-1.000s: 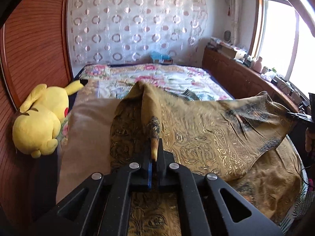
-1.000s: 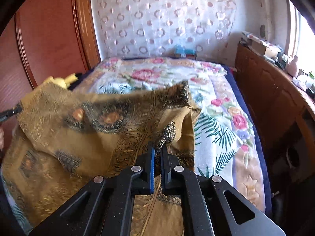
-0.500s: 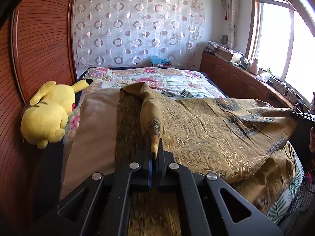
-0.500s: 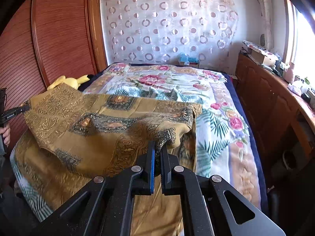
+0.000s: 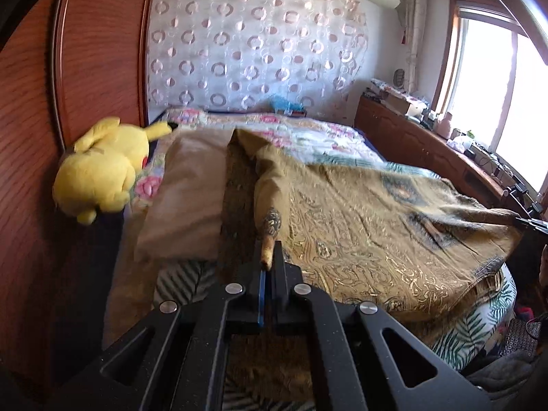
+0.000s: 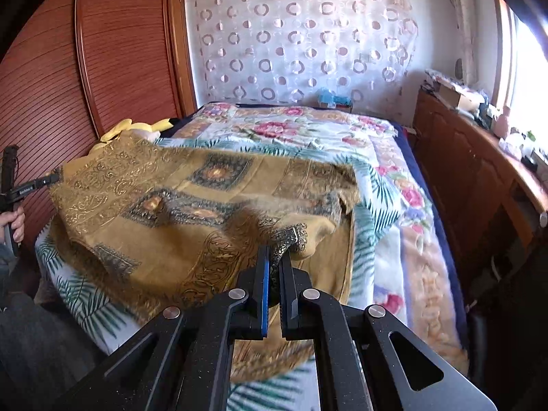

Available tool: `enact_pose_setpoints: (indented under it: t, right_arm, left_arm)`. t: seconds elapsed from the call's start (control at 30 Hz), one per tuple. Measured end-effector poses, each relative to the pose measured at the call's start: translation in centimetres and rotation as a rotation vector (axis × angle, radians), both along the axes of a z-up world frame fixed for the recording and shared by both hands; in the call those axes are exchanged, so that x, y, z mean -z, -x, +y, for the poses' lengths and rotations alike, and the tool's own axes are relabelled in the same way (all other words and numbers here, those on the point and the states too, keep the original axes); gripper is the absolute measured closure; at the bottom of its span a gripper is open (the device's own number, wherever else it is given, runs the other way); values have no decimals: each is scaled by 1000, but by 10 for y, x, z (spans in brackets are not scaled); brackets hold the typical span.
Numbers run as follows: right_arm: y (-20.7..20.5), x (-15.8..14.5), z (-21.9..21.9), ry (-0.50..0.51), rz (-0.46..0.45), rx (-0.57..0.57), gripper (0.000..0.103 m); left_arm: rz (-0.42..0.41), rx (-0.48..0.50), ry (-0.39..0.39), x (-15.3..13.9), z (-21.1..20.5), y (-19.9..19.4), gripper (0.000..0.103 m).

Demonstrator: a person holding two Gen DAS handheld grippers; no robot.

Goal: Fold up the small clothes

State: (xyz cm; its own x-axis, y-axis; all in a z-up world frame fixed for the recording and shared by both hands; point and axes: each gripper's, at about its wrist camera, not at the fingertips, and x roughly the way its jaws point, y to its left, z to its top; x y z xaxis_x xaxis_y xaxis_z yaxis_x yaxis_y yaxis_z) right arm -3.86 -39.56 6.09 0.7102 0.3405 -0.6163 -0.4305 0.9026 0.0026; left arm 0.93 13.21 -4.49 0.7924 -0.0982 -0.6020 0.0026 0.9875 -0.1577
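1. Left wrist view: the left gripper (image 5: pixel 266 267) has its jaws pressed together on a bunched corner of the cloth (image 5: pixel 376 226). The ochre, gold-patterned cloth spreads over the bed (image 5: pixel 328 140), its far corner drawn toward the right gripper (image 5: pixel 529 221) at the frame's right edge. A yellow plush (image 5: pixel 102 167) lies beside a pillow (image 5: pixel 191 198).

2. Right wrist view: the right gripper (image 6: pixel 275 269) is clamped, nearly closed, on another cloth (image 6: pixel 178 212) corner. The left gripper (image 6: pixel 51 179) pinches the opposite corner.
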Motion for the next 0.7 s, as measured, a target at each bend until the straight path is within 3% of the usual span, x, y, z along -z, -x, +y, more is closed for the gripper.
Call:
enact_pose_setpoints:
  t: [0.37,0.7]
  right_arm:
    - [-11,22,-1,31,90,17,99]
    - [4,5,2,35,61,-5,99]
  left_arm:
    - [93,-13,-22,33,-4,11,100]
    - [72,-32,-23,24,-2,29,100]
